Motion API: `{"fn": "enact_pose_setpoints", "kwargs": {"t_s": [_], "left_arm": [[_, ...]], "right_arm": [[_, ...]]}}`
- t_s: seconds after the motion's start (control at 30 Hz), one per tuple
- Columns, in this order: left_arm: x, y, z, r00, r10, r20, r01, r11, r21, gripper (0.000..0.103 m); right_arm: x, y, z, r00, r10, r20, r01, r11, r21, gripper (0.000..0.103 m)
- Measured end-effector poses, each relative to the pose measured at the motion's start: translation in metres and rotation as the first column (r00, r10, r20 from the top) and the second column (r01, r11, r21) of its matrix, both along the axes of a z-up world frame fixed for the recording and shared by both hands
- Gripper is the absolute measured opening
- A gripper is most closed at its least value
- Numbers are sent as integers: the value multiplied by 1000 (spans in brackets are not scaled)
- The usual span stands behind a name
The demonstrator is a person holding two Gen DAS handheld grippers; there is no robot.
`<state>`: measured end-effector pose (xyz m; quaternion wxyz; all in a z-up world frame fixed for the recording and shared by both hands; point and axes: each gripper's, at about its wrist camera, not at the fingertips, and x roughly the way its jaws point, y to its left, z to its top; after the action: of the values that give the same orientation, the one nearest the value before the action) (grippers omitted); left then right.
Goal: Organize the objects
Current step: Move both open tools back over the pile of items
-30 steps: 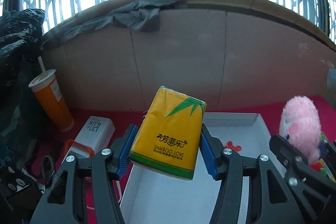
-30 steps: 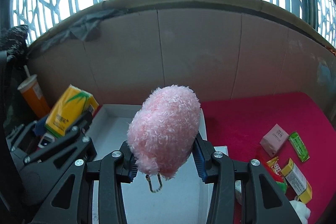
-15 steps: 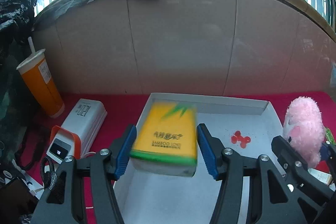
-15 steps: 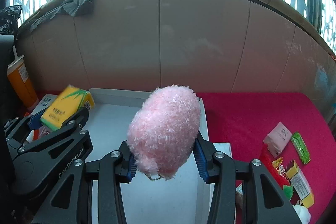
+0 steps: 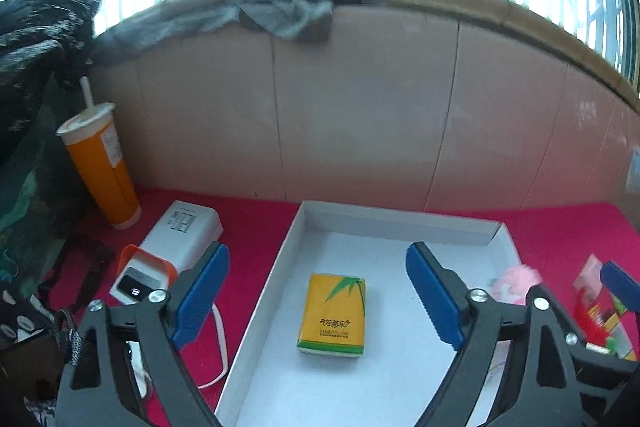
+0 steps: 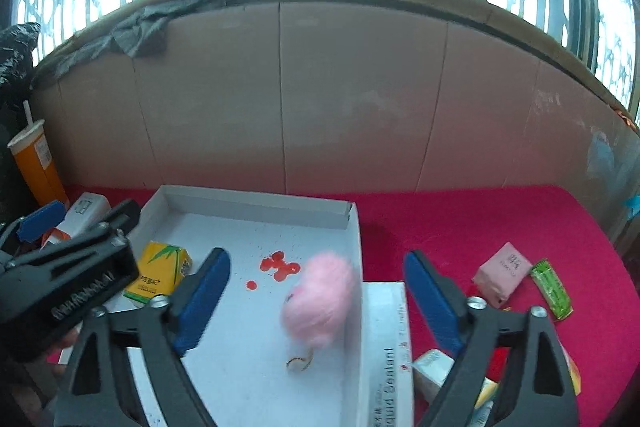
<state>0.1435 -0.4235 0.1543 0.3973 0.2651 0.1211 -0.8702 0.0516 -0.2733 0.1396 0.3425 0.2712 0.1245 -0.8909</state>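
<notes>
A yellow tissue pack [image 5: 333, 315] lies flat on the floor of the white box [image 5: 400, 223], below my left gripper [image 5: 318, 291], whose jaws are opening and touch nothing. The pack [image 6: 158, 275] also shows in the right wrist view, near the box's left wall. A pink plush toy [image 6: 318, 301], blurred, sits in the white box [image 6: 256, 205] against its right wall, under my right gripper [image 6: 316, 297]. That gripper's jaws are opening too, well apart from the toy. A corner of the toy [image 5: 516, 279] peeks out behind the left gripper's right finger.
An orange cup with a straw [image 5: 100, 167] and a white power bank [image 5: 176, 243] stand left of the box on the red cloth. Small packets [image 6: 502, 269], a green one [image 6: 554, 287] and a flat white carton [image 6: 386, 351] lie right of it. A cardboard wall closes the back.
Both grippers have sprung open. The tissue pack dropped from the left one to the box floor, and the pink plush fell from the right one into the box.
</notes>
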Motion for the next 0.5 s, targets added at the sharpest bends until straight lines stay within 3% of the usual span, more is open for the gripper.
{"fn": "enact_pose_setpoints", "kwargs": {"t_s": [0.17,0.3,0.5], "left_arm": [[26,31,17,998,38,-47,-40,999,-22,93],[56,60,17,994,53,-99,-53,999,6,93],[65,101,23,996,18,-83,-23,998,-50,93]], "right_arm": [[14,32,11,999,-3,-46,1,999,-45,98],[20,69,19,999,-17,-52,12,996,-86,99],[23,121,45,996,-51,-70,40,988,-150,101]]}}
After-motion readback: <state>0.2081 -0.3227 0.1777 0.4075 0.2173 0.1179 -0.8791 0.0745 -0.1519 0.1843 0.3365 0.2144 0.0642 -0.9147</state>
